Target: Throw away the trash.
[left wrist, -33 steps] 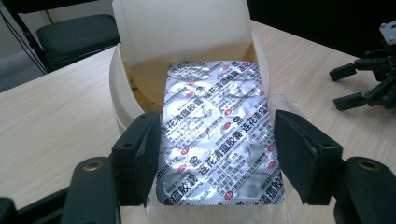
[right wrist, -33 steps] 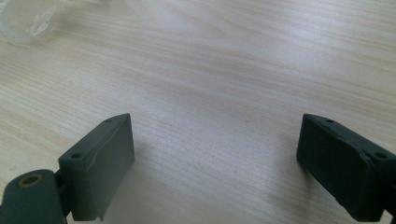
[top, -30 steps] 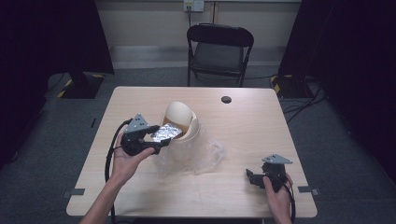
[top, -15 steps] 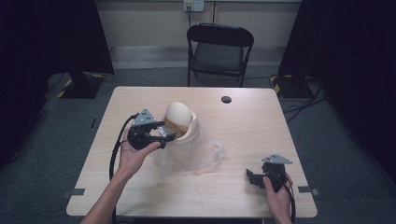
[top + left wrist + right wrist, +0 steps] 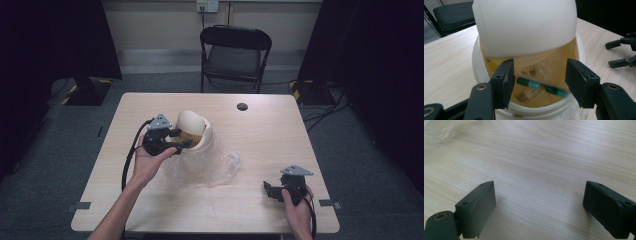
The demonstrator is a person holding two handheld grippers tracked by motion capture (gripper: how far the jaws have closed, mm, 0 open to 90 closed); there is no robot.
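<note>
I find the white swing-lid bin [image 5: 524,37] standing left of centre on the table [image 5: 260,125], its lid tipped back over an opening where a blister strip of green capsules [image 5: 541,87] lies on a tan liner bearing a barcode label and print too blurred for me to read. My left gripper [image 5: 537,83] sits at the bin's mouth with jaws apart either side of the strip, not closed on it. Crumpled clear plastic [image 5: 210,167] lies against the bin's base, and my right gripper [image 5: 539,212] rests well apart near the table's right front, jaws wide over bare wood.
</note>
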